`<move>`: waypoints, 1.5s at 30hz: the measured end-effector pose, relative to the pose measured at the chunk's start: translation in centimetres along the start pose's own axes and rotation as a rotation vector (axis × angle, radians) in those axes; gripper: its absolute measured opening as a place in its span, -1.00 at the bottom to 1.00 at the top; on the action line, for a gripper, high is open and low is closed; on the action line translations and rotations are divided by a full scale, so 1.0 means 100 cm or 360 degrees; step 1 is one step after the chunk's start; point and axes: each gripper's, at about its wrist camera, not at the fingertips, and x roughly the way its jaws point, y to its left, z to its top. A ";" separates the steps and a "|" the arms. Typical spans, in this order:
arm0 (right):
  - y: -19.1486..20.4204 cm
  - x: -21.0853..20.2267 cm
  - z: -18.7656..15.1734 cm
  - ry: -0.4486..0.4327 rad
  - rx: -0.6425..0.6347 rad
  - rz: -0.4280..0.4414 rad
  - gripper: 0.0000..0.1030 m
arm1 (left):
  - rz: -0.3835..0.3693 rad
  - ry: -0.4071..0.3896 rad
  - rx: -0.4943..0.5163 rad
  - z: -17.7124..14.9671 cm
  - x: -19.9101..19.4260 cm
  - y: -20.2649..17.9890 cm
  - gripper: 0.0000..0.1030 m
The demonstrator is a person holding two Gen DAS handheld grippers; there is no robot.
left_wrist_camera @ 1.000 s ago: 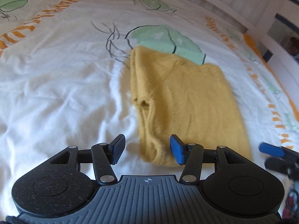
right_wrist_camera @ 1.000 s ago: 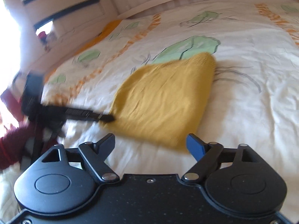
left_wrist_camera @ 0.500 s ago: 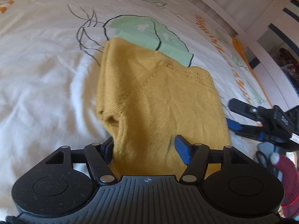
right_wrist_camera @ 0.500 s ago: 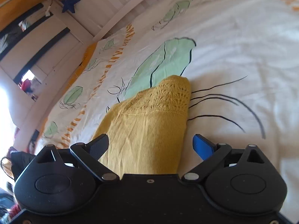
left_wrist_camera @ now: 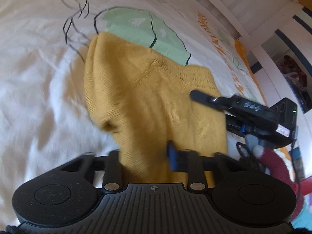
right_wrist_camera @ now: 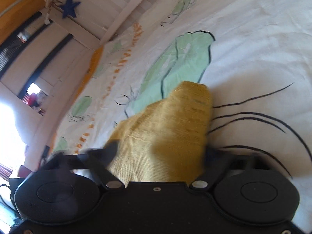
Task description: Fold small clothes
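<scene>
Bed cover (left_wrist_camera: 39, 74): white, creased, printed with green leaf shapes, thin black curved lines and orange dashed bands; fills most of both views.

Headboard (left_wrist_camera: 243, 9): white slatted rail along the far edge of the cover; seen also in the right wrist view (right_wrist_camera: 124, 17).

Sweater (left_wrist_camera: 148, 97): mustard-yellow knit, folded, lying on the cover with its far end overlapping a green leaf print. An openwork knit band runs across its far right part. Its near edge is raised off the cover and runs into both grippers. In the right wrist view (right_wrist_camera: 171, 130) it narrows to a rounded far end beside the black printed lines.

Right gripper (right_wrist_camera: 158, 156): black, blurred. The sweater's near edge fills the space between its fingers; whether the jaws are clenched on the knit or merely astride it cannot be told. In the left wrist view (left_wrist_camera: 243, 109) its upper finger lies over the sweater's right edge.

Left gripper (left_wrist_camera: 144, 159): black with blue pads, blurred. The knit passes between the fingers, the blue pad (left_wrist_camera: 172, 156) pressing its surface; jaws narrowed on the fabric, apparently grasping it.

Sleeve (left_wrist_camera: 276, 163): dark red fleece, at the right, behind the right gripper.

Star (right_wrist_camera: 70, 7): dark blue, hung on the wall above the headboard.
</scene>
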 end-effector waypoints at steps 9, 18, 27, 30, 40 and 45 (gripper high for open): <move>0.019 -0.047 -0.017 -0.0025 0.0054 -0.0017 -0.23 | -0.0161 0.0074 0.0009 -0.015 -0.026 -0.029 -0.71; 0.032 -0.134 -0.078 0.0067 0.0048 -0.0069 -0.23 | -0.0312 0.0195 0.0044 -0.098 -0.061 -0.067 -0.71; 0.018 -0.174 -0.123 0.0016 -0.0071 -0.0350 -0.08 | -0.0004 0.0091 0.0106 -0.167 -0.072 -0.065 -0.59; 0.008 -0.177 -0.126 -0.0092 -0.0061 -0.0437 0.00 | 0.0065 0.0031 0.0089 -0.176 -0.076 -0.054 -0.49; 0.022 -0.211 -0.140 -0.0381 -0.0147 -0.0491 0.27 | 0.0264 -0.0377 0.0485 -0.187 -0.126 -0.107 -0.35; 0.033 -0.214 -0.160 -0.0399 -0.0274 -0.0539 0.52 | 0.0220 -0.0448 0.0664 -0.177 -0.106 -0.138 -0.15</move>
